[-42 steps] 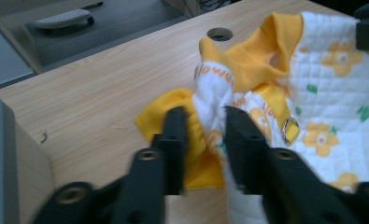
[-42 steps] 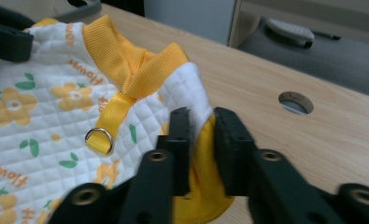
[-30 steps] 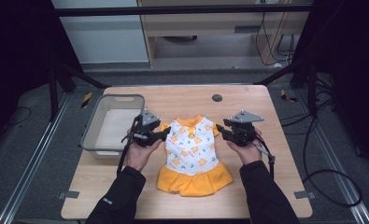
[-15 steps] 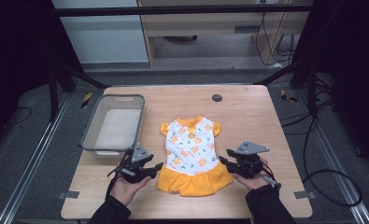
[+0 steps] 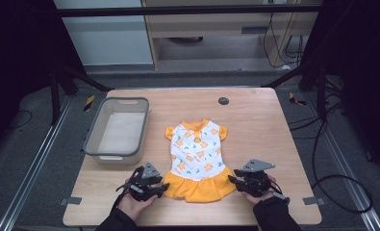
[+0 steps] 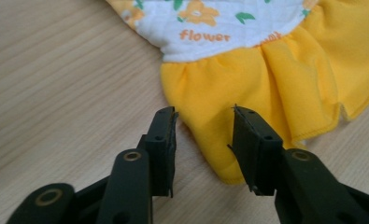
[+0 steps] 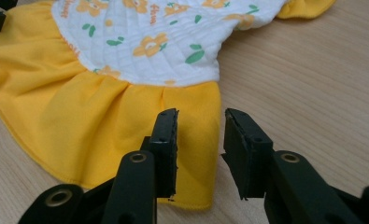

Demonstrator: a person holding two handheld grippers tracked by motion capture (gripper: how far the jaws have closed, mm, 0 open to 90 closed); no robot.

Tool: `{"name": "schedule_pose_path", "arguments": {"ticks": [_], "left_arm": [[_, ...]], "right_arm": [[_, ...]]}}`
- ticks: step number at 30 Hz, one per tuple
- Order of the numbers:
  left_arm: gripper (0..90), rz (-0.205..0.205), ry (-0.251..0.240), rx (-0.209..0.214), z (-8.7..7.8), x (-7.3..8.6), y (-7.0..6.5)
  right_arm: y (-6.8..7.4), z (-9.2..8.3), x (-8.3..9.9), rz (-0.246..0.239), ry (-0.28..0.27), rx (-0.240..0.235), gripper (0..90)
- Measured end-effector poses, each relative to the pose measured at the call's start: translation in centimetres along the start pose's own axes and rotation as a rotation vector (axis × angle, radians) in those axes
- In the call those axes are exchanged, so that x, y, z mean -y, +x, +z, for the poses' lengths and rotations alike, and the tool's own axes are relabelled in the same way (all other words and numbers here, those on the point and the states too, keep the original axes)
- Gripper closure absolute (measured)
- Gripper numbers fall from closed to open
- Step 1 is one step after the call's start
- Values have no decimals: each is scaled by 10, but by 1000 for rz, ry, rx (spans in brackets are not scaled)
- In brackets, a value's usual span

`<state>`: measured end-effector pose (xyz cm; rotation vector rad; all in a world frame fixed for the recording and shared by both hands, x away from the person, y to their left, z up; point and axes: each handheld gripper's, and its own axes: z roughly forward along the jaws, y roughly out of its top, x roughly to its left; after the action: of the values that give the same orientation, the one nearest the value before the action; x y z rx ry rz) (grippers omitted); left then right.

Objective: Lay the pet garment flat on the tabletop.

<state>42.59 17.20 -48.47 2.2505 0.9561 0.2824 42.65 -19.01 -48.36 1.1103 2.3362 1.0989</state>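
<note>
Lining up on the dress (image 5: 197,163), I have each hand-held gripper, left (image 5: 155,186) and right (image 5: 235,182), released and straddling a yellow hem corner on the counter (image 5: 255,125). Next, I judge, both must clench on the fabric together

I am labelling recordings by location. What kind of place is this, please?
Probably a lab or recording workstation, not a home: a wooden table inside a dark metal frame, loose cables on grey floor, and a hand-held left gripper beside a small dress.
</note>
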Motion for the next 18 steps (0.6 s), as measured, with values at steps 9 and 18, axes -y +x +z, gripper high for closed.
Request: {"name": "schedule_pose_path", "arguments": {"ticks": [9,18], "left_arm": [[829,0,30,26,4,0,-4],[844,37,43,-36,-1,2,-1]], "right_arm": [[3,7,3,-6,72,-45,824],[12,6,4,-8,113,-119,849]]}}
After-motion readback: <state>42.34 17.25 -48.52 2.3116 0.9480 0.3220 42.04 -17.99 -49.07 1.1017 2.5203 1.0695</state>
